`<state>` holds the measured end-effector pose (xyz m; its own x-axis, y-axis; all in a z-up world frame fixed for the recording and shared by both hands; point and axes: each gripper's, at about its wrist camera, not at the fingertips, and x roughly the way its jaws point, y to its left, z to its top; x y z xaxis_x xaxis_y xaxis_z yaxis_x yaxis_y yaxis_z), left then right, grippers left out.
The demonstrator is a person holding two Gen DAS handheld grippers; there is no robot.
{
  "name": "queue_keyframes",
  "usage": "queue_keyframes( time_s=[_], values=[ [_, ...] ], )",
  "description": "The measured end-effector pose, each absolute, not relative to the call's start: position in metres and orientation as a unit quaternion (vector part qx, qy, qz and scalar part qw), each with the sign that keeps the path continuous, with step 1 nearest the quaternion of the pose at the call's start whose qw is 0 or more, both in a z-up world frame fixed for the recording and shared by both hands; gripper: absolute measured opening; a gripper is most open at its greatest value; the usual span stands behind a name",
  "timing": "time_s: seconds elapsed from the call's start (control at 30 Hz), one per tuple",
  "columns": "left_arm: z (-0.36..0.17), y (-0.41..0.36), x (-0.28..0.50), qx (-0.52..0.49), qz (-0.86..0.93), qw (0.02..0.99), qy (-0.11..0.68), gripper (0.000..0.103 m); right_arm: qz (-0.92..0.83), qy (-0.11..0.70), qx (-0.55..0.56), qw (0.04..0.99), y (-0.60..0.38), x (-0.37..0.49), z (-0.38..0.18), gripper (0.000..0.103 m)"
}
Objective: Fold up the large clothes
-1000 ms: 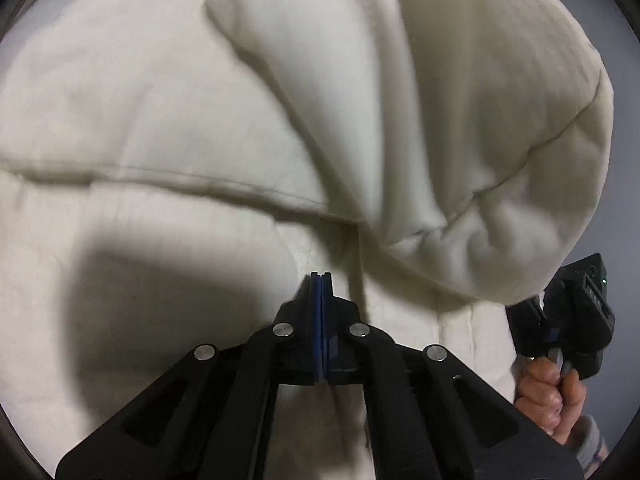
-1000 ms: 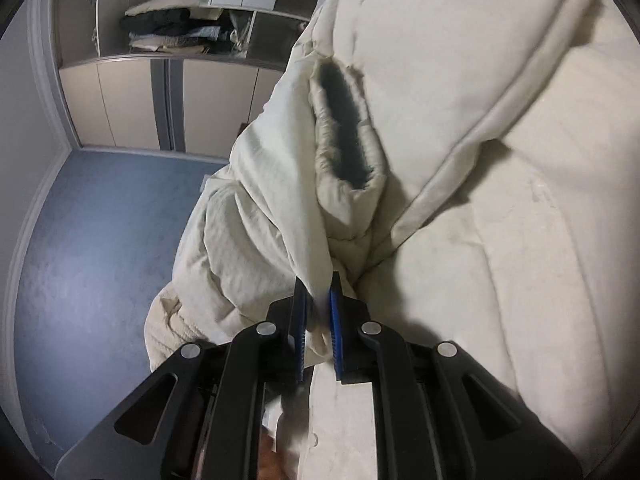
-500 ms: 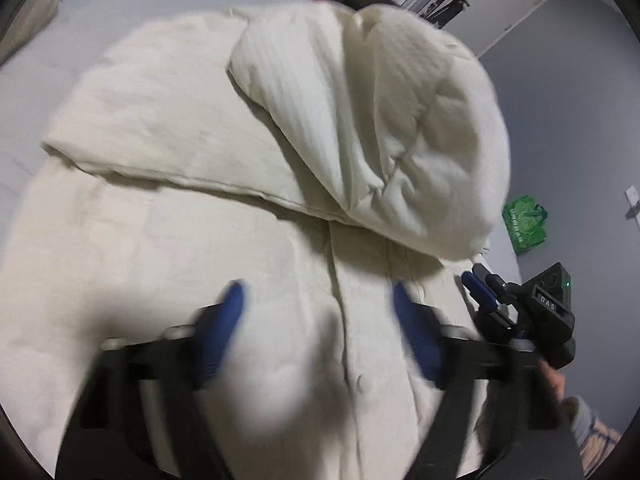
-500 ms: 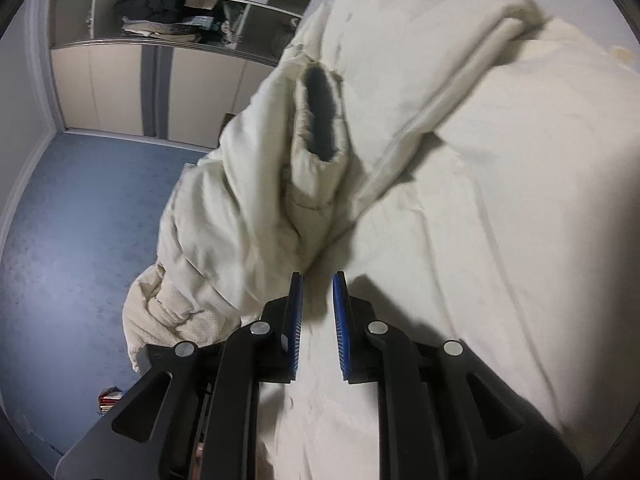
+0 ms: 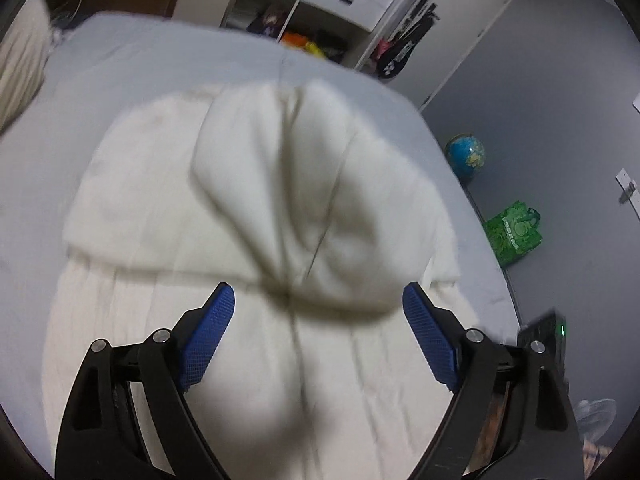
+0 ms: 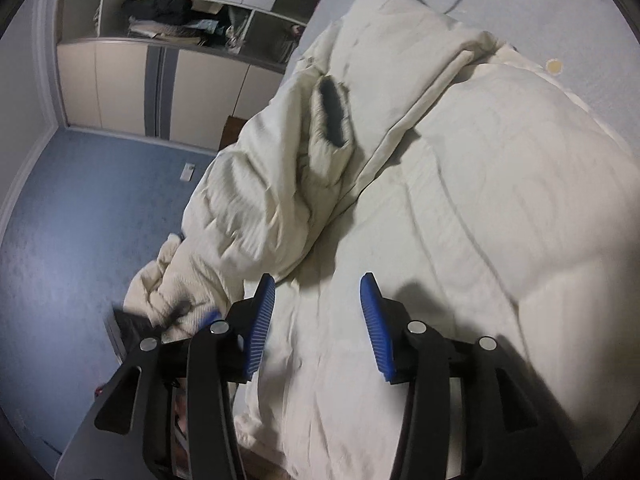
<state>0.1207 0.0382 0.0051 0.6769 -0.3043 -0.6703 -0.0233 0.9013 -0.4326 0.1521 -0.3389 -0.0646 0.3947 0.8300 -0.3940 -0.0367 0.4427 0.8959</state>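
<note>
2 claws, both mine, hang over 1 cream padded coat [image 5: 256, 360] spread on the bed [image 5: 132, 68]. My left claw [image 5: 318, 308] is spread wide, its blue pads [image 5: 206, 340] apart and gripping nothing; below it lies the coat's front with a centre seam, and beyond it the hood [image 5: 304, 200] is folded down onto the body. My right claw [image 6: 318, 312] is likewise spread, empty, above the coat's [image 6: 460, 240] quilted body. To its left a sleeve [image 6: 256, 200] is folded inward, its dark cuff opening [image 6: 333, 114] facing up, while bunched fabric hangs over the bed's edge toward the blue floor [image 6: 80, 220]. Background, left view: globe [image 5: 466, 156] and green bag [image 5: 514, 232] on the floor by a grey wall, open wardrobe shelves [image 5: 320, 36] behind the bed. Left view is motion-blurred.
</note>
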Motion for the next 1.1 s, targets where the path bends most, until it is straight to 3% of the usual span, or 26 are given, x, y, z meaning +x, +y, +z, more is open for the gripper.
queue_keyframes(
  time_s=[0.07,0.13,0.2,0.23,0.47,0.57,0.67,0.73,0.77,0.8,0.87,1.1],
  values=[
    [0.016,0.035,0.138,-0.203,-0.073,0.896,0.388,0.076,0.309,0.456,0.427,0.716,-0.339,0.145,-0.06,0.042],
    [0.022,0.035,0.163,-0.203,-0.057,0.895,0.392,0.063,0.315,0.452,0.427,0.717,-0.342,0.137,-0.055,0.042],
    [0.017,0.037,0.185,-0.213,-0.05,0.883,0.416,0.025,0.316,0.451,0.431,0.715,-0.345,0.133,-0.054,0.043],
    [0.01,0.04,0.191,-0.221,-0.049,0.874,0.431,0.018,0.316,0.45,0.433,0.714,-0.346,0.131,-0.055,0.043],
    [-0.064,0.056,0.173,-0.228,-0.013,0.843,0.488,0.013,0.314,0.456,0.436,0.709,-0.344,0.134,-0.06,0.043],
    [-0.071,0.058,0.169,-0.23,-0.016,0.842,0.487,0.013,0.319,0.464,0.422,0.711,-0.339,0.136,-0.06,0.043],
    [-0.068,0.058,0.169,-0.229,-0.023,0.843,0.486,0.015,0.322,0.469,0.413,0.712,-0.335,0.138,-0.059,0.043],
    [-0.068,0.061,0.165,-0.232,-0.025,0.842,0.486,0.023,0.32,0.472,0.412,0.711,-0.335,0.139,-0.061,0.043],
    [-0.067,0.063,0.161,-0.234,-0.027,0.843,0.484,0.039,0.319,0.473,0.413,0.71,-0.336,0.14,-0.061,0.043],
    [-0.067,0.067,0.156,-0.236,-0.027,0.844,0.481,0.061,0.319,0.473,0.414,0.709,-0.337,0.14,-0.061,0.043],
    [-0.062,0.074,0.142,-0.238,-0.027,0.849,0.471,0.078,0.319,0.473,0.414,0.709,-0.337,0.139,-0.062,0.046],
    [-0.058,0.107,0.062,-0.207,-0.027,0.842,0.497,0.085,0.322,0.469,0.416,0.709,-0.34,0.135,-0.06,0.049]
  ],
)
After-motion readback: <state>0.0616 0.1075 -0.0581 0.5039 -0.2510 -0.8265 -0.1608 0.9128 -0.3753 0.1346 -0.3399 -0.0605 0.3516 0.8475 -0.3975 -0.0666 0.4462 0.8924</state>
